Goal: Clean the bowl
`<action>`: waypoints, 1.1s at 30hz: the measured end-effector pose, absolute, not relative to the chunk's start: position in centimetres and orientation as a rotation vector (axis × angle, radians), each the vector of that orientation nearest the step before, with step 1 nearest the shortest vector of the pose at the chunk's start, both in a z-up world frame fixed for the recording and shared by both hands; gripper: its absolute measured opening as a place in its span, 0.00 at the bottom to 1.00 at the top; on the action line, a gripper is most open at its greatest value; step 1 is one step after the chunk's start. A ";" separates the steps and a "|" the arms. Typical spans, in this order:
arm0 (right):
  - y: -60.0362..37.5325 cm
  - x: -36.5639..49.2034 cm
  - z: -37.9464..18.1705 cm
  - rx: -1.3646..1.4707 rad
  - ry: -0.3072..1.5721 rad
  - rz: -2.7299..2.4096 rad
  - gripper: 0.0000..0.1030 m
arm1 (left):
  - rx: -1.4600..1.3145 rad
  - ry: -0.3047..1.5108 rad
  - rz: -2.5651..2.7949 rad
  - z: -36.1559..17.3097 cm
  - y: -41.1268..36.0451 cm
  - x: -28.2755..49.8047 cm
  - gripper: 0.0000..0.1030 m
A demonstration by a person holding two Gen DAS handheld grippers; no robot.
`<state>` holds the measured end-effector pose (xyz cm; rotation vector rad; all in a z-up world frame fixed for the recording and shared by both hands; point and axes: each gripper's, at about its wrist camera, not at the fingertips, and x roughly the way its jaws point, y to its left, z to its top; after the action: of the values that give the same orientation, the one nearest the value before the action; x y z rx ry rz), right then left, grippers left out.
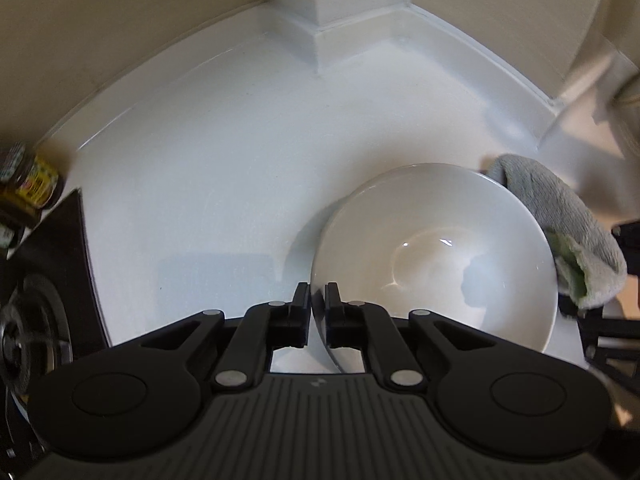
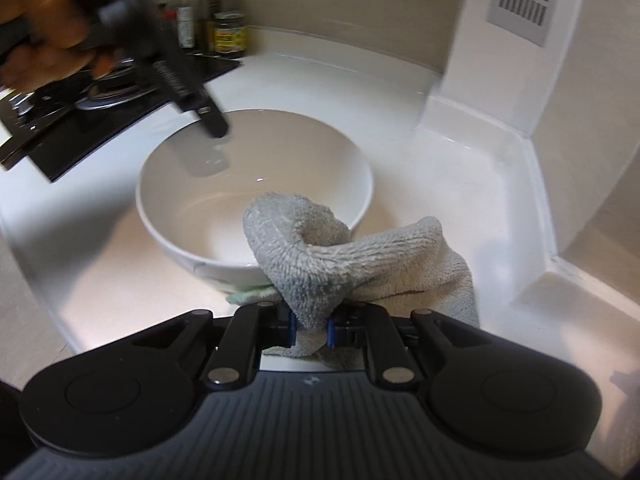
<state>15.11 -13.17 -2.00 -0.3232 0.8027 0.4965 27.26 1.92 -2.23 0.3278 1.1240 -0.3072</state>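
A white bowl [image 1: 440, 248] [image 2: 256, 160] stands on the white counter [image 1: 224, 168]; its inside looks bare. My left gripper [image 1: 318, 306] is shut on the bowl's rim, which runs between the two fingers. From the right wrist view that gripper [image 2: 216, 128] reaches down from the upper left onto the far rim. My right gripper [image 2: 310, 330] is shut on a grey terry cloth [image 2: 320, 248] with a green patch underneath. The cloth [image 1: 560, 212] bulges over the near rim and hangs beside the bowl on the right.
A black stove [image 2: 100, 112] [image 1: 40, 320] borders the counter on the left, with bottles and a yellow-labelled jar [image 2: 228, 34] [image 1: 32, 188] behind it. Raised white walls and a corner pillar [image 1: 340, 0] close off the back. A person's hand [image 2: 40, 20] holds the left gripper.
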 end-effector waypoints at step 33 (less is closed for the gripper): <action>-12.8 16.3 -2.0 -0.344 0.776 0.491 0.11 | 0.401 1.071 -0.384 -0.4 1.5 28.1 0.11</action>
<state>16.30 -12.80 -2.04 -0.3437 0.7756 0.4913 28.09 1.46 -0.39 0.4009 1.0712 -0.3838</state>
